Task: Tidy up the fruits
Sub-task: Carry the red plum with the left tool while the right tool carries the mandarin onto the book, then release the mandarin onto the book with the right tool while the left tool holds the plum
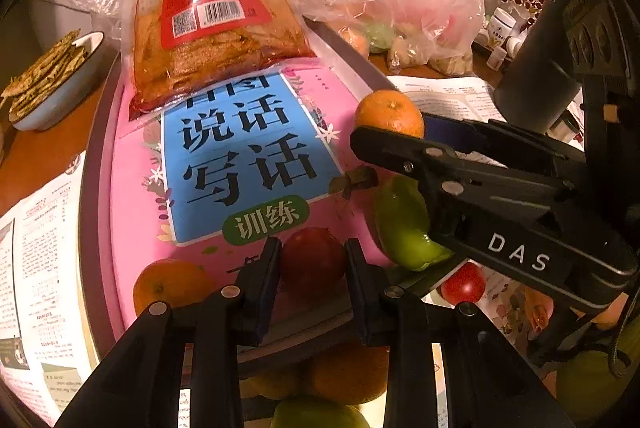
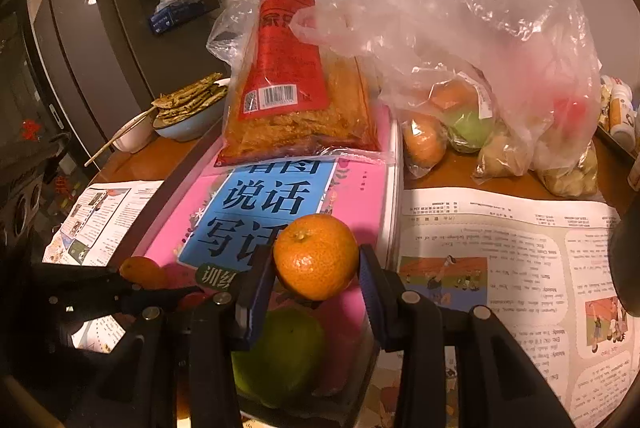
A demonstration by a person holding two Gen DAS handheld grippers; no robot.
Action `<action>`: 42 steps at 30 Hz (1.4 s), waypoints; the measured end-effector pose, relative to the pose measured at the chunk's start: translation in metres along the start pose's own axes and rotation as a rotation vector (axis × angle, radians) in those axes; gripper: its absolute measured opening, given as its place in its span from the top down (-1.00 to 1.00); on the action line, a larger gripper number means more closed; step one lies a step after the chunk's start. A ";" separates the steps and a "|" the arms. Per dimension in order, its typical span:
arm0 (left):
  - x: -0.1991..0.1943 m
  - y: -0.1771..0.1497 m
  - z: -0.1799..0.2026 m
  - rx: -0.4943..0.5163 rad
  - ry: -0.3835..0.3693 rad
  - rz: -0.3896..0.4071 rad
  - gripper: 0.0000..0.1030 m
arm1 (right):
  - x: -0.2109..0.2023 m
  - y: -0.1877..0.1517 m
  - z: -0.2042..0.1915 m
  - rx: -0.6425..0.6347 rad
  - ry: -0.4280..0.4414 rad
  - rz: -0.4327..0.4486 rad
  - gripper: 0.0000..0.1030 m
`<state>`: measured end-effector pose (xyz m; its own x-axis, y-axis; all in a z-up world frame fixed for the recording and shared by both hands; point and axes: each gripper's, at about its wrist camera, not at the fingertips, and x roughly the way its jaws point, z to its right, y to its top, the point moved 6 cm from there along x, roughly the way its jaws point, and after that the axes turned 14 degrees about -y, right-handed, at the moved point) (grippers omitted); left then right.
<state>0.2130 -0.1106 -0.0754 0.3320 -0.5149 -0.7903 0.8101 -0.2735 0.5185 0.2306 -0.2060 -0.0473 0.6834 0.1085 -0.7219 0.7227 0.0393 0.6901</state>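
Note:
My left gripper (image 1: 313, 262) is shut on a dark red fruit (image 1: 313, 260) held just above the pink book (image 1: 132, 211). My right gripper (image 2: 316, 260) is shut on an orange tangerine (image 2: 316, 256); the same tangerine shows in the left wrist view (image 1: 390, 112), over the book's right edge. A green fruit (image 1: 402, 224) lies on the book under the right gripper (image 1: 394, 133); it also shows in the right wrist view (image 2: 284, 352). Another orange (image 1: 170, 286) lies on the book at left. More oranges (image 1: 348, 372) and a red fruit (image 1: 464, 284) lie low in the left view.
A red snack bag (image 1: 208, 11) lies on the book's far end. A clear plastic bag (image 2: 480, 47) holding more fruit stands at the right. A bowl of flatbreads (image 2: 188, 107) sits at the left. Newspaper (image 2: 500, 260) covers the brown table. A fridge (image 2: 80, 47) stands behind.

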 end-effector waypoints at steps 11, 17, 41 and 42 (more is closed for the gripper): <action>-0.001 0.000 -0.001 -0.008 0.000 0.004 0.37 | 0.010 -0.001 -0.009 -0.043 -0.040 -0.033 0.18; -0.002 0.000 -0.002 -0.017 0.002 0.006 0.37 | 0.013 -0.003 -0.016 -0.059 -0.027 -0.048 0.18; -0.005 -0.003 -0.004 -0.035 0.003 0.013 0.36 | -0.002 -0.011 -0.013 -0.038 -0.029 -0.041 0.03; -0.006 -0.003 -0.004 -0.035 0.004 0.013 0.36 | -0.005 -0.012 -0.012 -0.032 -0.024 -0.038 0.03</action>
<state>0.2105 -0.1032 -0.0740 0.3445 -0.5152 -0.7848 0.8220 -0.2382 0.5172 0.2177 -0.1950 -0.0514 0.6584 0.0823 -0.7482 0.7445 0.0746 0.6634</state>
